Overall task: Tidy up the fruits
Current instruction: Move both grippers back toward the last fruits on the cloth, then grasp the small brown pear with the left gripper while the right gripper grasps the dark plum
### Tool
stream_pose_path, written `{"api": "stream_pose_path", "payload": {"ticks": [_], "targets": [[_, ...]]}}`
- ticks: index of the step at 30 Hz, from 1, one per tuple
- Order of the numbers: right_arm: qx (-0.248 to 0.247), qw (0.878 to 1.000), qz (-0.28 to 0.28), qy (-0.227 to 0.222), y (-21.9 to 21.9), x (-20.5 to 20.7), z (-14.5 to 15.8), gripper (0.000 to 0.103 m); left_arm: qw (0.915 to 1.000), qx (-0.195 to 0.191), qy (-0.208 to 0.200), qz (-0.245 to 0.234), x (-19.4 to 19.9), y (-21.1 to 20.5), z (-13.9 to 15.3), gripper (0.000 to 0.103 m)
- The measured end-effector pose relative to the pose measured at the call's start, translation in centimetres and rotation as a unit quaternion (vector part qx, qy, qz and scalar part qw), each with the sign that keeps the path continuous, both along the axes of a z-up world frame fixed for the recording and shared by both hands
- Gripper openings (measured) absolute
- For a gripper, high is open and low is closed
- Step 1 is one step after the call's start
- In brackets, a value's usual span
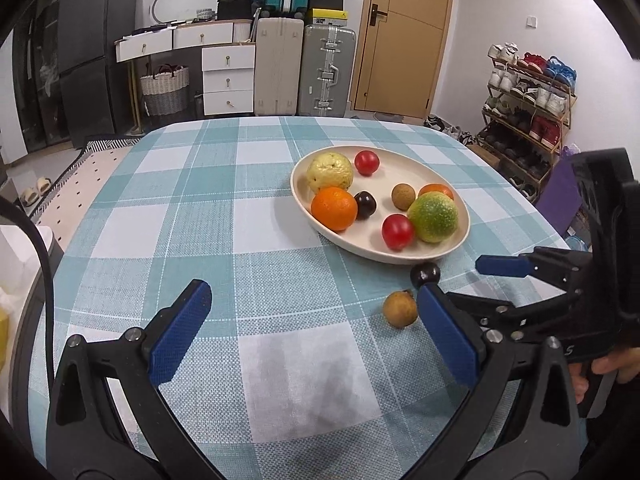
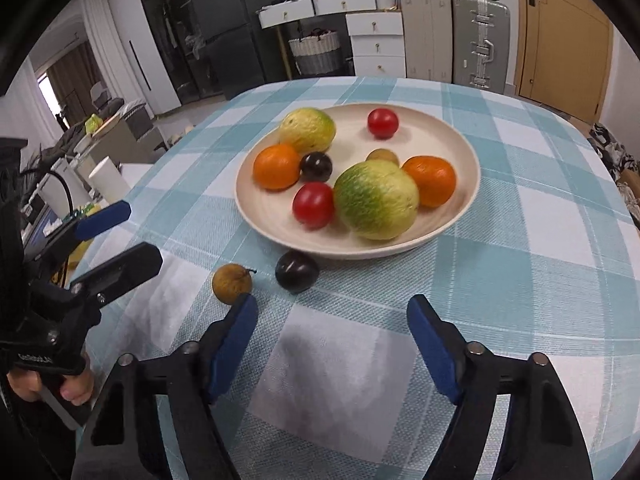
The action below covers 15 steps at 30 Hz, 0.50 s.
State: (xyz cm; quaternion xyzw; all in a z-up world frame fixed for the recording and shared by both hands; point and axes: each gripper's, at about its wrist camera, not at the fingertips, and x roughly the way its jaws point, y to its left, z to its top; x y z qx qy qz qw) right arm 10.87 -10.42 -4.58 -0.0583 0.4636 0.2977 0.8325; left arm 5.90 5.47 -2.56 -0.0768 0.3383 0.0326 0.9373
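Note:
A cream plate (image 1: 304, 196) (image 2: 460, 148) holds several fruits: two oranges, two red tomatoes, two green-yellow fruits, a dark plum and a brown longan. On the checked cloth in front of the plate lie a dark plum (image 1: 425, 274) (image 2: 297, 271) and a brown longan (image 1: 399, 309) (image 2: 232, 282). My left gripper (image 1: 316, 320) is open and empty, the longan just left of its right finger. My right gripper (image 2: 332, 332) is open and empty, just short of both loose fruits. Each gripper shows in the other's view, the right (image 1: 500, 280) and the left (image 2: 120, 240).
The table (image 1: 200, 220) has a teal and white checked cloth. Beyond it stand suitcases (image 1: 304, 68), white drawers (image 1: 228, 76), a dark fridge (image 1: 92, 52), a door and a shoe rack (image 1: 528, 96).

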Motion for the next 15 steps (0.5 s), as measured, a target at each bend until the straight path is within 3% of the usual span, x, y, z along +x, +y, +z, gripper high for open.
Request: {"api": "stream_pose_path", "payload": {"ticks": [2, 15], "targets": [[0.005, 1.000, 0.005, 0.004, 0.3, 0.0, -0.2, 0.069, 1.0000, -0.005, -0.001, 0.000, 0.0, 0.1, 0.0, 0.103], [-0.001, 1.000, 0.017, -0.007, 1.9, 0.3, -0.2, 0.048, 0.9999, -0.011, 0.001, -0.002, 0.1, 0.0, -0.3, 0.103]]}}
